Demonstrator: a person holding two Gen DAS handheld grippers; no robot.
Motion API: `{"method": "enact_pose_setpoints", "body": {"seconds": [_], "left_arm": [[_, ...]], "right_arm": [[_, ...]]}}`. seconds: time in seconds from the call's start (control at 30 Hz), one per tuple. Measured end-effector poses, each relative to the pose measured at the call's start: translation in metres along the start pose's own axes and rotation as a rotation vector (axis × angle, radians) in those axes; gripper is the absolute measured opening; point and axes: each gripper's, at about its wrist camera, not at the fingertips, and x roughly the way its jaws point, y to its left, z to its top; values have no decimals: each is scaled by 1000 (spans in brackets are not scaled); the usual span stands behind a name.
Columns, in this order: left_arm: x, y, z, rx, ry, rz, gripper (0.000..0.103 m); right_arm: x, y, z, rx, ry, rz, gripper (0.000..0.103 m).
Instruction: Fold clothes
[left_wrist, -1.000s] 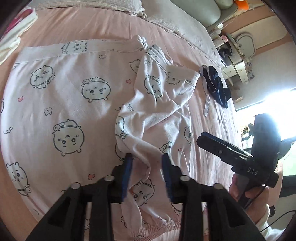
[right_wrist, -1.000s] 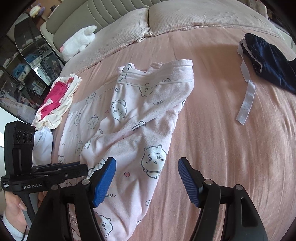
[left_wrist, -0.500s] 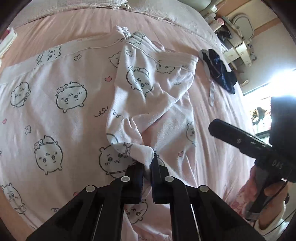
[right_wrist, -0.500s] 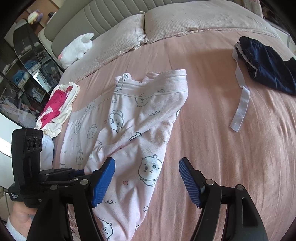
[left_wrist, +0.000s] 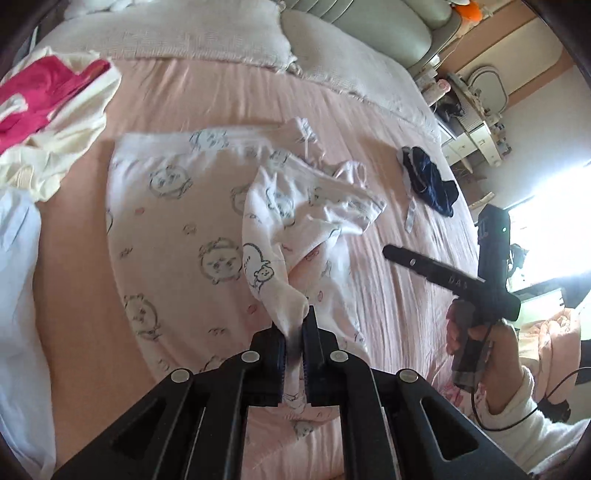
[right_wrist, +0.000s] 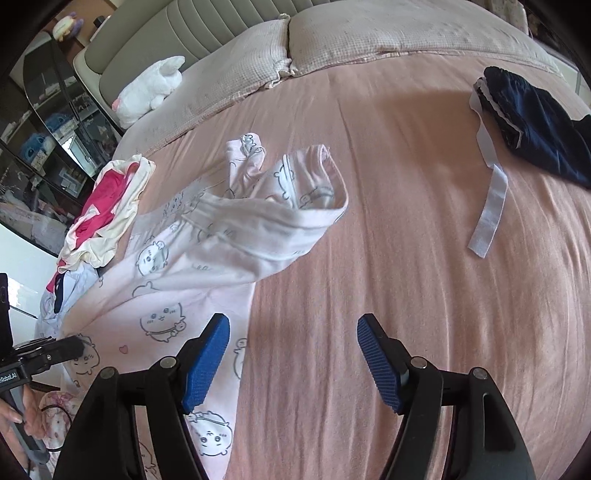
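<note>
Left hand-held gripper (left_wrist: 294, 334) is pinched shut on a bunched corner of the pink cartoon-print garment (left_wrist: 177, 229), which lies spread on the bed (right_wrist: 406, 258). Right hand-held gripper (right_wrist: 293, 363) hovers wide and empty above the garment's right edge. Folding is in hand; next, carry that corner across and lay it flat.

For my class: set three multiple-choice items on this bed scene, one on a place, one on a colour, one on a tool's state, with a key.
1. Where does the plush toy lie?
A. by the pillows
B. on the navy garment
C. on the floor

2. What colour are the right tool pads?
A. red
B. blue
C. green

3. The left tool is
A. wide open
B. shut on the printed pyjamas
C. shut on a strap

Key: A, it rests at the bed's head; B, blue ribbed pads show; B, fabric is pinched between its jaws.
</note>
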Motion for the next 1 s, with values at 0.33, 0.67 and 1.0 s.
{"method": "enact_pose_setpoints", "body": {"seconds": [0.33,0.67,1.0], "left_arm": [[-13,24,49,98,-105,25,84],[73,10,71,353,-9,61,28],[25,27,55,247,-129,58,4]], "right_arm": [[14,39,38,-255,-69,-161,71],[65,70,39,-496,14,-19,35],[31,117,65,-544,-102,34,9]]}}
